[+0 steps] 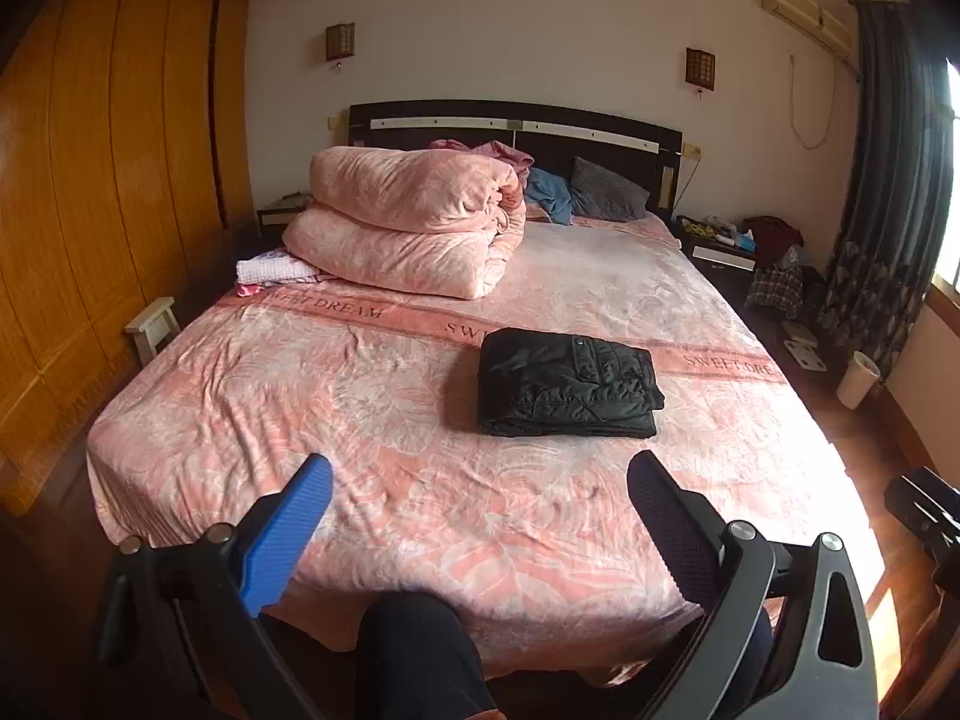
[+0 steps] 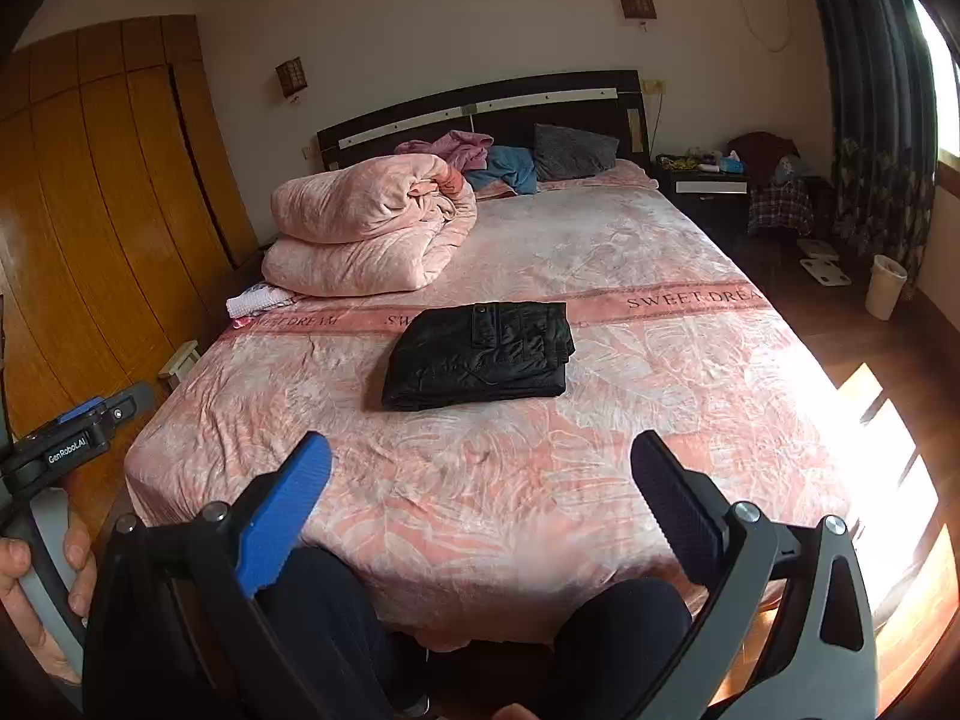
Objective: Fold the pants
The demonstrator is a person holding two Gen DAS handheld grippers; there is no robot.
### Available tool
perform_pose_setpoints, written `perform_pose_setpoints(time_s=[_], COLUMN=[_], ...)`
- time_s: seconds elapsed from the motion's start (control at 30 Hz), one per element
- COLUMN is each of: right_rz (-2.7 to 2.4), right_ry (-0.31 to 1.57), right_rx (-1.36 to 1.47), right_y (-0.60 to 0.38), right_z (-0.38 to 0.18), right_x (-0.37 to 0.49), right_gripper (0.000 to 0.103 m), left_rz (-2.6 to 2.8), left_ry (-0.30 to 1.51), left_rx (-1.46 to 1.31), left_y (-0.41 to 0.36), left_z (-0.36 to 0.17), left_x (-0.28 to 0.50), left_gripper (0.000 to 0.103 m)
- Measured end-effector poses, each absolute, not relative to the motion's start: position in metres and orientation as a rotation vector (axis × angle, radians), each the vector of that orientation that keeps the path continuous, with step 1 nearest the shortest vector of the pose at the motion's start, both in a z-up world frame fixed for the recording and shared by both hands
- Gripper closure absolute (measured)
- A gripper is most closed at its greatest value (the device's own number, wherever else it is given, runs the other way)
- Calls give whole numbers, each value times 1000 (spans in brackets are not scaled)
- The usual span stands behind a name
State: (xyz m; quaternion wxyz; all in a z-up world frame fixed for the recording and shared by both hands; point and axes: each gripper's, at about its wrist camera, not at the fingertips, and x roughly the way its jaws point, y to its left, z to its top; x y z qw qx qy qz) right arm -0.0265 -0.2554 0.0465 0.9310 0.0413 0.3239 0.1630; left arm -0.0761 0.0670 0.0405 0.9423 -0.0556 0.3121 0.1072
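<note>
The black pants (image 1: pixel 567 383) lie folded into a compact, squared bundle mid-bed on the pink bedspread (image 1: pixel 360 396), while the left claw (image 1: pixel 480 483) and right claw (image 2: pixel 480 462) both stand released, empty and well apart from them, so folding appears complete.

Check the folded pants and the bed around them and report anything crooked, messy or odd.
Nothing serious stands out. The black pants lie as a flat folded stack on the bed, though the stack sits slightly askew to the printed stripe beneath it. Pink and blue clothes lie crumpled by the headboard. Both grippers are open, clear of the pants.
</note>
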Motion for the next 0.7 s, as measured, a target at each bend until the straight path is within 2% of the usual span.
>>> perform_pose_setpoints(time_s=[0.33, 0.7], right_rz=[298, 308], right_ry=[705, 708], right_rx=[-58, -48], right_y=[-221, -211], right_z=[47, 46], right_x=[-61, -59], right_gripper=[3, 3], left_rz=[162, 142], left_ry=[658, 649], left_rx=[-78, -120], left_y=[39, 38], left_z=[32, 27], left_x=[-114, -122], left_gripper=[4, 4])
